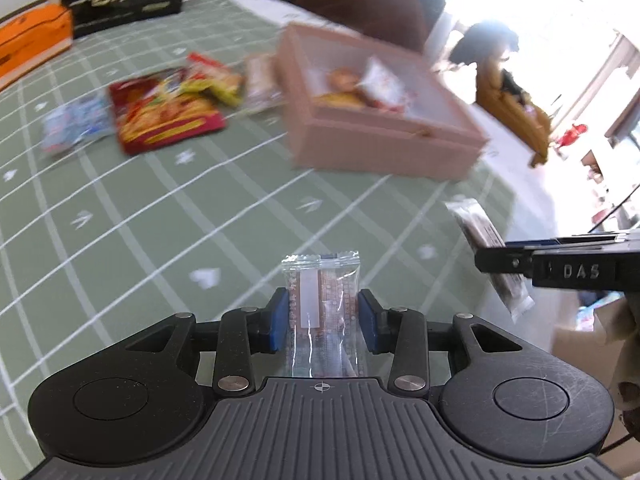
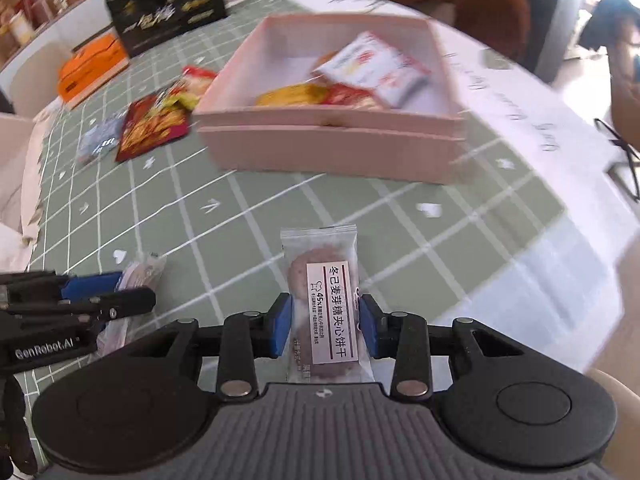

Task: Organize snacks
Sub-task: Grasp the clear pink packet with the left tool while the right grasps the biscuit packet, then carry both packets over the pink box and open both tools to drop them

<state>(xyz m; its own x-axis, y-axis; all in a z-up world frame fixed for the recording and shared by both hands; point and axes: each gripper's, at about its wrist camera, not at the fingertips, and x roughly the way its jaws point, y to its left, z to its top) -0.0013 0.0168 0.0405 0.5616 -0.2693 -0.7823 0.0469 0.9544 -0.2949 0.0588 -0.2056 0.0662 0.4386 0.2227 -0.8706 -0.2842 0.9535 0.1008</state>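
Both hands are mid-carry. The left hand-held gripper [image 1: 323,320] pinches a clear plastic packet with a brown biscuit inside [image 1: 322,312] between its blue pads, and the right hand-held gripper [image 2: 325,324] pinches a frosted packet holding round brown biscuits under a white label with red characters [image 2: 326,304]. Each packet stands up out of its jaws, clear of the green checked tabletop [image 1: 200,220].

The step in hand looks like transport: two snacks picked up and headed for the shallow pink cardboard box [image 2: 328,148], which stands ahead of both grippers and already holds a yellow packet, a red one and a white one. The next move calls for bringing each packet over the near wall of the box, then loosening the pads only once the packet is above the open interior, one hand at a time so the grippers do not crowd each other.

The left wrist view shows the right gripper from the side at the right edge, its packet hanging below the fingers. The right wrist view shows the left gripper at its lower left, and looks more steeply into the box. Both views catch the loose snacks lying apart from the box: a red noodle-print bag [image 1: 164,114], a pale blue packet [image 1: 74,124] and a few smaller wrappers, all waiting to be sorted.
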